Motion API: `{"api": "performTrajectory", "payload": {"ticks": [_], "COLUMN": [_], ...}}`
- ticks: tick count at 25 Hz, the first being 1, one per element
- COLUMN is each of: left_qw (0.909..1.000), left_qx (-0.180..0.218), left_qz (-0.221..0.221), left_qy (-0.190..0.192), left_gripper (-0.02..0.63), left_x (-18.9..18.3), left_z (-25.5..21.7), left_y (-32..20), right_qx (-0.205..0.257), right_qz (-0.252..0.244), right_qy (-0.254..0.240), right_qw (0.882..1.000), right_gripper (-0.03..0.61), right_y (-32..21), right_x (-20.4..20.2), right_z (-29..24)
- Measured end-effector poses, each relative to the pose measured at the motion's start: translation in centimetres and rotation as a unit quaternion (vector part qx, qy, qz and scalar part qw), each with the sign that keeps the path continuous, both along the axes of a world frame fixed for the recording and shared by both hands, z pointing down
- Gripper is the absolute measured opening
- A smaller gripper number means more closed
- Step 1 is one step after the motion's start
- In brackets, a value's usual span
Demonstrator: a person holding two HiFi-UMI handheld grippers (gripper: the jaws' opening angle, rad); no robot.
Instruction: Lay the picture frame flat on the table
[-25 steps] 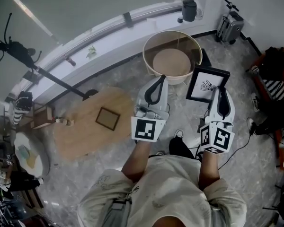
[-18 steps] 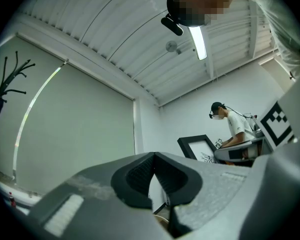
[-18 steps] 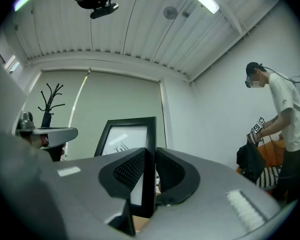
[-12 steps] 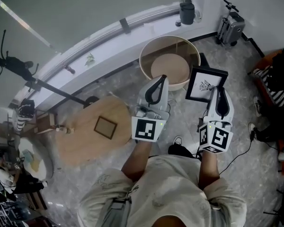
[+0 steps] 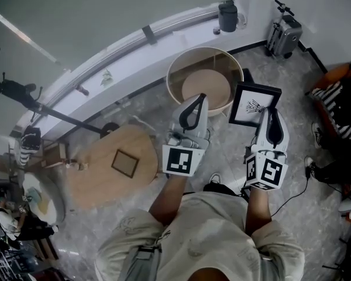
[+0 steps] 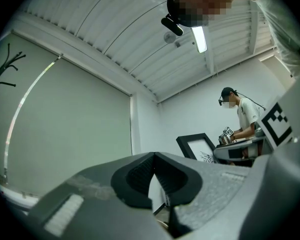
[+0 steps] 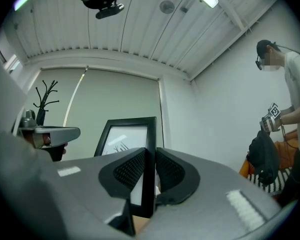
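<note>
Frame [image 5: 254,105] hangs above the floor, just beside a round stand [image 5: 176,68], its picture side facing the person. Right gripper [image 5: 273,111] pinches the black border along one edge. Left gripper [image 5: 196,97] is held level beside it, jaws pressed together on nothing. Oval table [image 5: 93,174] sits well apart to the left.

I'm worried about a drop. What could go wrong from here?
The right tool pinches the picture frame by one thin edge only, so it may swing or slip. The left tool is shut and apart from it, giving no support. The wooden table already bears a small square frame that it might hit.
</note>
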State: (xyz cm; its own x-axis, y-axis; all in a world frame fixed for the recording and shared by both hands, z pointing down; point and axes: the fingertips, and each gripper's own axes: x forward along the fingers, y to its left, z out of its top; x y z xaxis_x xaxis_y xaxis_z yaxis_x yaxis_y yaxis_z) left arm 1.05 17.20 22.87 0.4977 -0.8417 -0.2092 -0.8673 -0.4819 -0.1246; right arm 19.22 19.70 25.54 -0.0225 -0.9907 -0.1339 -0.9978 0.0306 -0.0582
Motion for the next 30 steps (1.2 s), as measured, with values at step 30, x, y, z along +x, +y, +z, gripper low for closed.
{"api": "performTrajectory", "payload": {"ticks": [30], "left_qw": [0.9988], "left_qx": [0.01], "left_qz": [-0.036], "left_qy": [-0.031], "left_gripper": [0.003], "left_x": [3.8], "left_z": [0.0], "left_y": [-3.9], "right_qx": [0.006], "right_qz": [-0.011], "right_qy": [-0.011], "right_qw": [1.0], "right_gripper": [0.069], "right_y": [-5.5], "right_x": [4.6], "right_z": [1.1]}}
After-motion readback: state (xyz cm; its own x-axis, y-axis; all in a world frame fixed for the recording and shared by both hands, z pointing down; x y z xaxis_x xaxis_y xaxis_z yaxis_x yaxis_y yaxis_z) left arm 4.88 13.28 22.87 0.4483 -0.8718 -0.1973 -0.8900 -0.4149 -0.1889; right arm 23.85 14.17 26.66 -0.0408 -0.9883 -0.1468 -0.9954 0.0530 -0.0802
